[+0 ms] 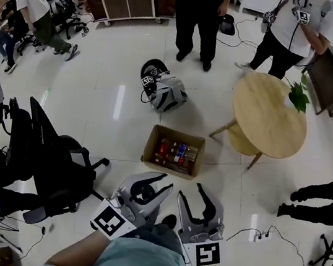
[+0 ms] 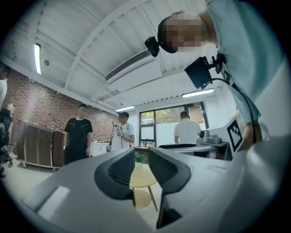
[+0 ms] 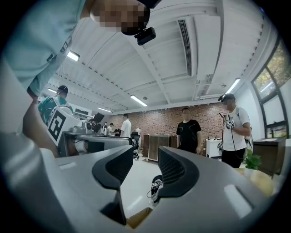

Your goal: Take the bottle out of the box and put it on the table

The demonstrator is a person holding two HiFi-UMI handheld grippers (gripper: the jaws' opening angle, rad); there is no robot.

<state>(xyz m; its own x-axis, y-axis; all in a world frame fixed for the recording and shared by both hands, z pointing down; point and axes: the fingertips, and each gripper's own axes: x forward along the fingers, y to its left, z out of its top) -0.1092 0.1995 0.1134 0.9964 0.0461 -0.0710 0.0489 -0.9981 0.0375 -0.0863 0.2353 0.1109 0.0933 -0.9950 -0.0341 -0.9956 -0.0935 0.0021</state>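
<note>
Cardboard box, open-topped, on the white tiled floor. Its long axis runs across the head view, left to right.

Contents: bottles, red and blue among them, packed close together inside the box. Whether they stand or lie cannot be told at this size. None is out yet.

Left gripper: jaws spread by a narrow gap, nothing between them, held level and pointing forward. Its tips stand short of the box's near long edge, about its middle.

Right gripper: jaws spread somewhat wider, nothing between them, also level. Its tips stand short of the same near edge, toward its right end. A corner of the box shows low between its jaws in the right gripper view.

Round wooden table: beyond the box and to its right, apart from it. A small green plant stands at its far right edge; the rest of the top is bare.

Governing relation, as judged: the box lies ahead of and below both grippers, about equally near to each. The table is on the right gripper's side, so that one has the shorter carry. Either gripper would have to tip downward to reach in from above.
</note>
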